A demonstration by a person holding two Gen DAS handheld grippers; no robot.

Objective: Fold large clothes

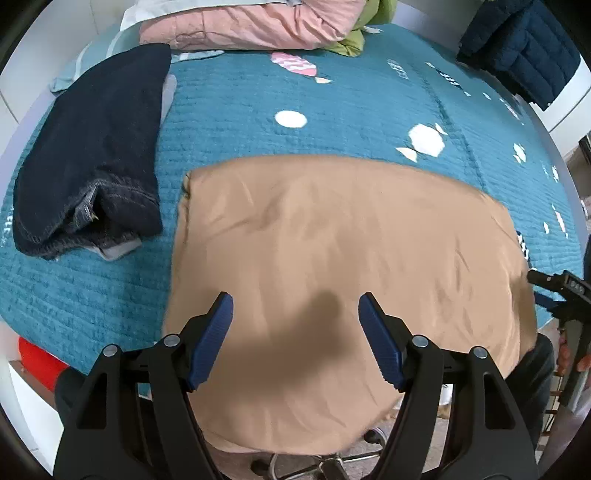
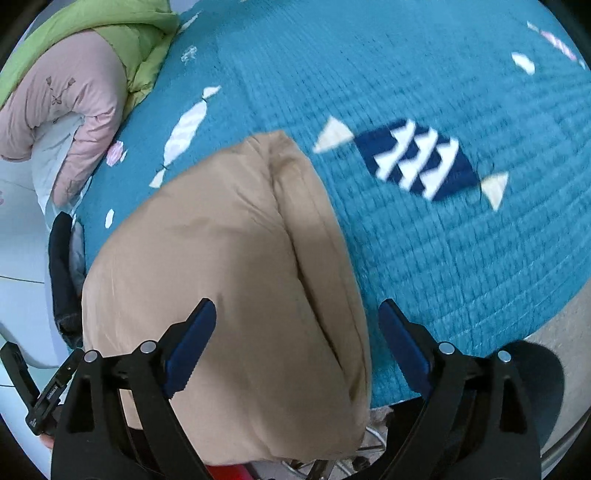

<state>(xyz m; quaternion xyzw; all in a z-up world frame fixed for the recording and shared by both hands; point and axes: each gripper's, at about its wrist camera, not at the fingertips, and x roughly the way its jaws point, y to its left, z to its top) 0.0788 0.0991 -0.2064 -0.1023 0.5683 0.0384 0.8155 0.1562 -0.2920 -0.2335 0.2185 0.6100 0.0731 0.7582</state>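
Observation:
A tan padded garment point(image 1: 332, 266) lies folded on the teal quilted bed cover point(image 1: 332, 110), its near part hanging over the bed's front edge. My left gripper point(image 1: 295, 306) is open and empty, hovering above the garment's near middle. My right gripper point(image 2: 297, 314) is open and empty above the garment's right folded edge point(image 2: 317, 258). The right gripper also shows at the right edge of the left wrist view point(image 1: 561, 288), and the left one at the lower left of the right wrist view point(image 2: 33, 398).
A folded dark navy garment point(image 1: 92, 147) lies left of the tan one. Pink point(image 1: 251, 26) and green point(image 1: 354, 40) clothes are piled at the back of the bed. A navy quilted jacket point(image 1: 524, 48) hangs at the back right. A swivel chair base point(image 1: 325, 461) stands below the bed edge.

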